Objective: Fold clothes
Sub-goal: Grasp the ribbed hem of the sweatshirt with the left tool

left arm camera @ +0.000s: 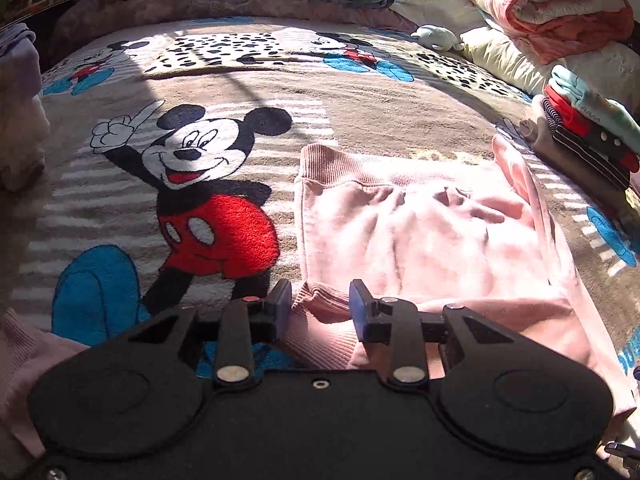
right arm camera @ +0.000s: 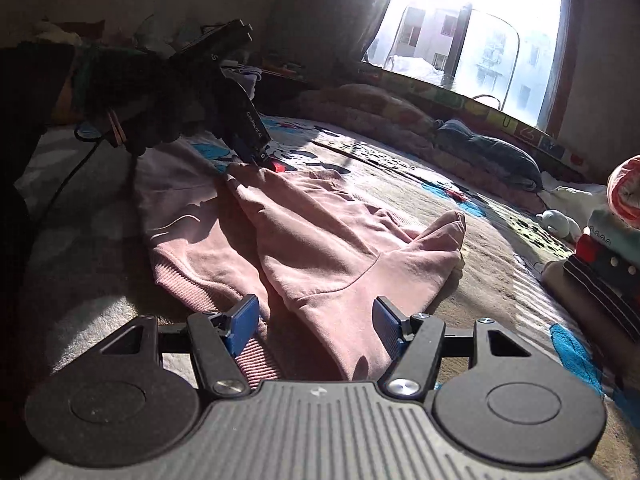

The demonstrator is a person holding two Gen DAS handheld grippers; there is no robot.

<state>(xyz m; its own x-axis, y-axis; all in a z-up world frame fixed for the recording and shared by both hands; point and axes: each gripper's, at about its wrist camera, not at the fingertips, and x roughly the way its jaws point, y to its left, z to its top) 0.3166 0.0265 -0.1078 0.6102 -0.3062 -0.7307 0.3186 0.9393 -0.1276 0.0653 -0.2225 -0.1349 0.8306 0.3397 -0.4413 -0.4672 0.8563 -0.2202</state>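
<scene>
Pink sweatshirt (left arm camera: pixel 420 232): laid out on the bed blanket (left arm camera: pixel 360 112), partly folded, with the ribbed hem at the far left in the left wrist view and one sleeve (left arm camera: pixel 520 184) drawn along its right edge. In the right wrist view the garment (right arm camera: pixel 320 240) is seen spread from near centre toward the far left, a sleeve cuff (right arm camera: pixel 452 220) pointing right.

Left gripper (left arm camera: pixel 320 306): jaws held moderately wide, set astride a ribbed cuff (left arm camera: pixel 320 320) at the near edge of the garment; the cuff lies between the blue pads, which are not seen closed on it. In the right wrist view this gripper (right arm camera: pixel 256 156) is lowered to the far left part of the fabric.

Right gripper (right arm camera: pixel 314 326): jaws held wide over the near edge of the garment, fabric passing between them, no grip seen.

Blanket: cartoon mouse print, sunlit in parts.

Stack of folded clothes (left arm camera: pixel 592 140): at the right of the bed, beside the sweatshirt.

Rolled quilt (left arm camera: pixel 552 8): far right.

Window (right arm camera: pixel 472 28): beyond the far side of the bed.
</scene>
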